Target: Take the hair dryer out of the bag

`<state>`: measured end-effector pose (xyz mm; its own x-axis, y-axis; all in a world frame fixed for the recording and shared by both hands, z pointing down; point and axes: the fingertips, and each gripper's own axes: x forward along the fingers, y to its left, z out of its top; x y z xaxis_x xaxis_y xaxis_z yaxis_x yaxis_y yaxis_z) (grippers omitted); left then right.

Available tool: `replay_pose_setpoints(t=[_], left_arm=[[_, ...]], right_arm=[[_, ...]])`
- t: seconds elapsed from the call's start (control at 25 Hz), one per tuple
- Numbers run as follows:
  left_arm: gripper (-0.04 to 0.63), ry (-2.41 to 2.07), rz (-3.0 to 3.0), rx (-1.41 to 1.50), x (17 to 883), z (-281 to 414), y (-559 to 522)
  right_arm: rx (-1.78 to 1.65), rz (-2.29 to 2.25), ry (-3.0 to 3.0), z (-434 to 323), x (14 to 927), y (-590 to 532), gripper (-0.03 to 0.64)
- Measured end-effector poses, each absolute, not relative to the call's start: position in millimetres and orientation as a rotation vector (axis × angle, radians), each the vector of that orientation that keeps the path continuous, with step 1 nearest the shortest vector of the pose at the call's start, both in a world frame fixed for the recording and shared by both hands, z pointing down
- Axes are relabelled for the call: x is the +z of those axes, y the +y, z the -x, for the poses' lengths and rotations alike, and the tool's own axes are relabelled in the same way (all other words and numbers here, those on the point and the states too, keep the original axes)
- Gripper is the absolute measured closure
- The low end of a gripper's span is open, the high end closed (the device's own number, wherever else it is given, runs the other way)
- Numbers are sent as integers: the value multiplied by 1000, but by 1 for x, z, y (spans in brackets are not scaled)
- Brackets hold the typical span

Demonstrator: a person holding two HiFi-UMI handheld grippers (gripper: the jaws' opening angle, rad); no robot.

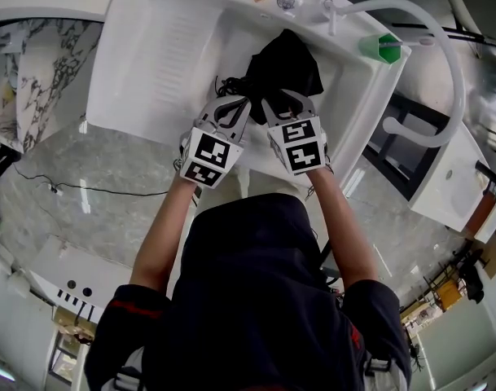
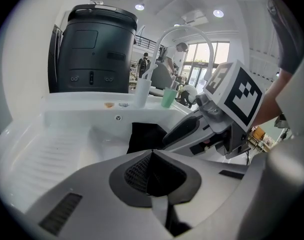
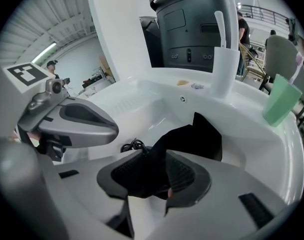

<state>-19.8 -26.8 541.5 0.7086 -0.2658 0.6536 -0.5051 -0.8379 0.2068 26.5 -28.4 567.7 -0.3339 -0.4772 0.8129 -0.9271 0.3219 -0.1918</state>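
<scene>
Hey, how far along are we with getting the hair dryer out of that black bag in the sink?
Done: little; the black bag lies in the sink, only a black cord showing. In hand: left gripper shut at the bag's edge, right gripper jaws apart around fabric. Left: the dryer, unseen, must come out.

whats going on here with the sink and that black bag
A person works two handheld grippers over a white sink where a black bag lies. The left gripper is shut at the bag's near edge; the right gripper has its jaws apart with bag cloth between them. A black cord shows beside the bag; the hair dryer itself is not in sight.
</scene>
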Motion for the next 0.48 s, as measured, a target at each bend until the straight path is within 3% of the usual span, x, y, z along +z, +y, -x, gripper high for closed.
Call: replay_pose_setpoints(t=[0.24,0.48], left_arm=[[583,-617,-2533,887,544,22,-31],[583,-624,-2534,918,548,22,-31]], right_arm=[[866,-1214,-1917,-23,576,-29,366],[761,-1185,-1852,-23,589,-25,325]])
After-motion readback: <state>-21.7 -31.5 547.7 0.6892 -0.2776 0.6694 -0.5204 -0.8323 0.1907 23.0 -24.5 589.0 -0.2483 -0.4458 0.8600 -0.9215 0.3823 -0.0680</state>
